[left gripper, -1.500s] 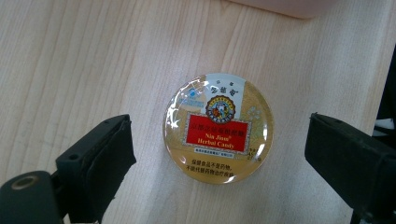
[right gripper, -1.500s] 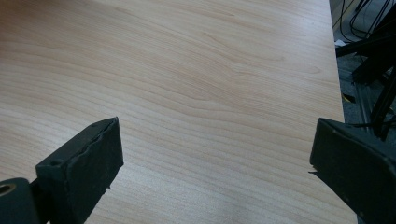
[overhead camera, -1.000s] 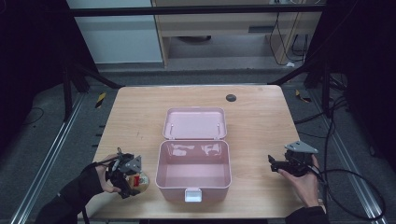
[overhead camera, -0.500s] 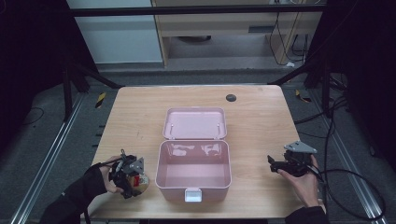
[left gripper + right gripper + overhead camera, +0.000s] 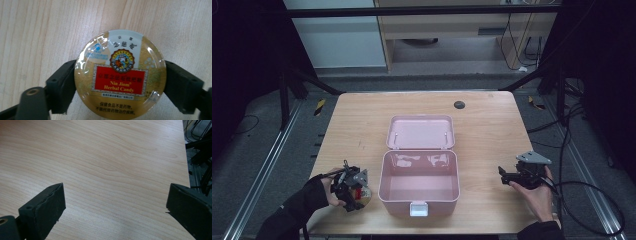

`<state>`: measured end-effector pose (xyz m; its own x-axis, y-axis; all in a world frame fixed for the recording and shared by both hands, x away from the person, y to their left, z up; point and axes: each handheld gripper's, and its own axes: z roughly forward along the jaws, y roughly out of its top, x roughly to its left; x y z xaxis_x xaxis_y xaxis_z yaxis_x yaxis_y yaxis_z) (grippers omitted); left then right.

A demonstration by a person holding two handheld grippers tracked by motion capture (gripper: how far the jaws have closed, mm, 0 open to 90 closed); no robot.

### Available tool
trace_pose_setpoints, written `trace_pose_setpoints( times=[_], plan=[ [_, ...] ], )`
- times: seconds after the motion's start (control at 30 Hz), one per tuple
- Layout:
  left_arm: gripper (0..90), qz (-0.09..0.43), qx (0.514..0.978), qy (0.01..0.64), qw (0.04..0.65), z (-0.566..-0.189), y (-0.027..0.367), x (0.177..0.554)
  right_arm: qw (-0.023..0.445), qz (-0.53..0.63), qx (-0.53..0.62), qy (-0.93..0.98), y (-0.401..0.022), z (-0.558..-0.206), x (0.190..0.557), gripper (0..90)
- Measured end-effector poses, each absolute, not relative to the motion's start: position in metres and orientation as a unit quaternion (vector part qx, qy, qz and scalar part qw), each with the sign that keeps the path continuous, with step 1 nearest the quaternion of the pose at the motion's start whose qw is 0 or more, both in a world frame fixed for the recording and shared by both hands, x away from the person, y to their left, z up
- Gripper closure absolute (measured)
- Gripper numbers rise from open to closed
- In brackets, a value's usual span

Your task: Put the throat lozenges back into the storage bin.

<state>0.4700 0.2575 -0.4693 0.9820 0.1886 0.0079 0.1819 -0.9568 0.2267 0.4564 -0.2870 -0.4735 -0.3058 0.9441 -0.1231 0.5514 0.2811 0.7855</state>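
Left gripper (image 5: 120,82) fingers just closed in, clamped on Nin Jiom herbal candy tin (image 5: 120,75) flat on table (image 5: 492,115), immediately left of open pink box (image 5: 419,180). Right gripper (image 5: 115,205) fingers apart, empty.

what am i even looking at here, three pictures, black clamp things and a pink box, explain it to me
A person sits at a wooden table with a hand-held clamp tool in each hand. The high view looks down from above; the other two come from small cameras riding on each tool. The left gripper has just been closing on a round tin of herbal candy, and its black fingers now touch the tin's sides. The right gripper rests open over bare wood. In the middle stands an open pink box, empty, its lid folded back. A small dark disc lies near the far edge.
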Motion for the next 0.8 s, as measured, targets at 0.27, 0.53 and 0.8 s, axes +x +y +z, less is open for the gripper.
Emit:
trace_pose_setpoints(
  times=[0.27, 0.53, 0.8],
  plan=[
    [19.4, 0.013, 0.989, 0.094, 0.111, -0.468, 0.258, 0.469, 0.305, 0.325, 0.506, 0.739, -0.288, -0.473, 0.456, 2.6],
    [19.5, 0.019, 0.987, 0.094, 0.125, -0.446, 0.263, 0.465, 0.304, 0.325, 0.505, 0.739, -0.288, -0.472, 0.456, 2.7],
    [19.5, 0.03, 0.985, 0.098, 0.136, -0.42, 0.267, 0.463, 0.304, 0.326, 0.505, 0.739, -0.288, -0.472, 0.456, 2.7]
  ],
)
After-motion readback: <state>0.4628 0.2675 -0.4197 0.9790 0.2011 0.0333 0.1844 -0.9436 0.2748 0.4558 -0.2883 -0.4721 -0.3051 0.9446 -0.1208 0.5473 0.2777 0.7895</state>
